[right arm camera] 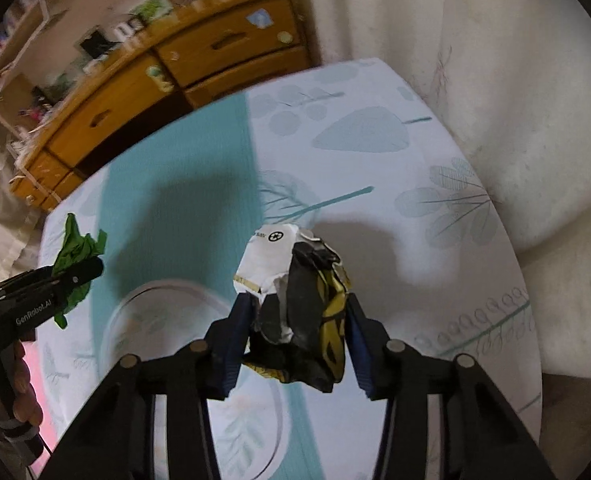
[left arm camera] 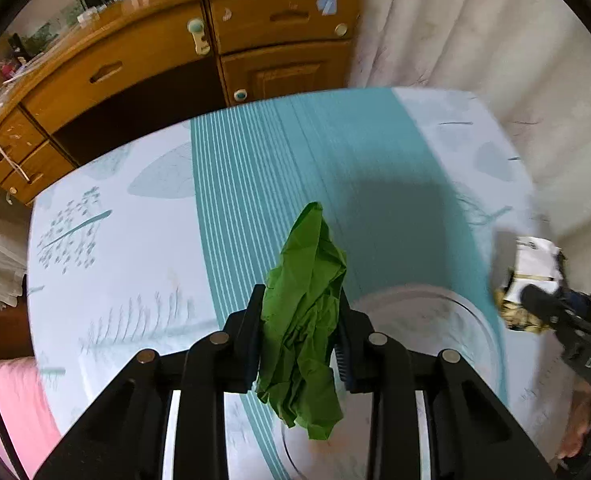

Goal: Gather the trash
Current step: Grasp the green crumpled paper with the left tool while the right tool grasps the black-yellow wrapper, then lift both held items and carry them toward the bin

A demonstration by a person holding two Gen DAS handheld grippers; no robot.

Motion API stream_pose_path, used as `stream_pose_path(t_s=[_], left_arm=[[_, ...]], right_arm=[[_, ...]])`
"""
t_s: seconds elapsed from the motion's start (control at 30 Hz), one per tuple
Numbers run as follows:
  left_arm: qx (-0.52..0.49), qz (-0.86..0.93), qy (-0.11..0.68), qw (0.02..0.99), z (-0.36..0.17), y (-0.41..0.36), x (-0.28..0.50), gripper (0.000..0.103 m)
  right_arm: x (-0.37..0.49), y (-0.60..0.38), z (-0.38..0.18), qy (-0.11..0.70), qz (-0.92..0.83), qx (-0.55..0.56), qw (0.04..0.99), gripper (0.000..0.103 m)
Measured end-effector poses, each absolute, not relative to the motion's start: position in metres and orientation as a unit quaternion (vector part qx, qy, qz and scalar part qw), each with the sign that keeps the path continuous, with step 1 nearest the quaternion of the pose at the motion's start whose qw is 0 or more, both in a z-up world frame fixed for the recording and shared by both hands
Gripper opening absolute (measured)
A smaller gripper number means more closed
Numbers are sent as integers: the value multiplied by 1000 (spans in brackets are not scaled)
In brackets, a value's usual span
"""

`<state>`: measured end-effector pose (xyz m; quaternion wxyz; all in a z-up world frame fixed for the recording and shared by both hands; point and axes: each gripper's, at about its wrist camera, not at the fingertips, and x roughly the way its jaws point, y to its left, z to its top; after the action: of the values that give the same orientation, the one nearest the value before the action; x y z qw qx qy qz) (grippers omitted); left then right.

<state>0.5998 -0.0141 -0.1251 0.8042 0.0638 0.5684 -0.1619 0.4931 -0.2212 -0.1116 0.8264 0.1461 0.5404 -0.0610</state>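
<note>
The left gripper (left arm camera: 300, 344) had its jaws drawn in to a narrow gap, clamped on a crumpled green paper (left arm camera: 305, 320) that filled the space between the pads; the wad stuck out well ahead of the fingertips in a tapering point and hung down below them in a ragged fold. Directly beneath and just right of those jaws lay a clear glass plate (left arm camera: 467, 312), its rim curving round under the hanging green fold, though whether the paper touched it could not be told. The right gripper (right arm camera: 297, 332) held its jaws somewhat wider, pressed on either side of a crushed wrapper (right arm camera: 295, 312), white on its upper left face and black and gold on the right, which bulged forward past the fingertips and sagged below them. Left of and below those jaws the same clear glass plate (right arm camera: 131, 300) showed as a pale ring, partly hidden by the gripper's body. Farther left in the right wrist view the left gripper (right arm camera: 81, 270) appeared side-on with the green paper (right arm camera: 75, 248) poking out above and below its fingers, and in the left wrist view the right gripper (left arm camera: 535, 300) came in from the right edge with the wrapper (left arm camera: 529, 272) at its tip. Beneath everything spread a pale leaf-patterned tablecloth (left arm camera: 135, 240) with a broad teal stripe; beyond it stood a wooden cabinet (left arm camera: 143, 56) and a white curtain (left arm camera: 475, 32).
</note>
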Motion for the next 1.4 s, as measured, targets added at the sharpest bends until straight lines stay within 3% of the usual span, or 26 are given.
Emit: stream_pose_path(t_s=[0.3, 0.63, 0.97, 1.4], left_arm=[[51, -146, 525, 837, -47, -10, 485, 28], [16, -91, 506, 857, -4, -13, 323, 28], [-26, -54, 519, 853, -3, -17, 169, 28], [-25, -55, 562, 825, -37, -19, 68, 29]], right_arm=[[415, -202, -53, 493, 2, 157, 856, 45], [282, -197, -14, 476, 97, 123, 865, 45], [155, -193, -5, 493, 159, 87, 851, 45], [49, -185, -46, 544, 165, 101, 816, 45]])
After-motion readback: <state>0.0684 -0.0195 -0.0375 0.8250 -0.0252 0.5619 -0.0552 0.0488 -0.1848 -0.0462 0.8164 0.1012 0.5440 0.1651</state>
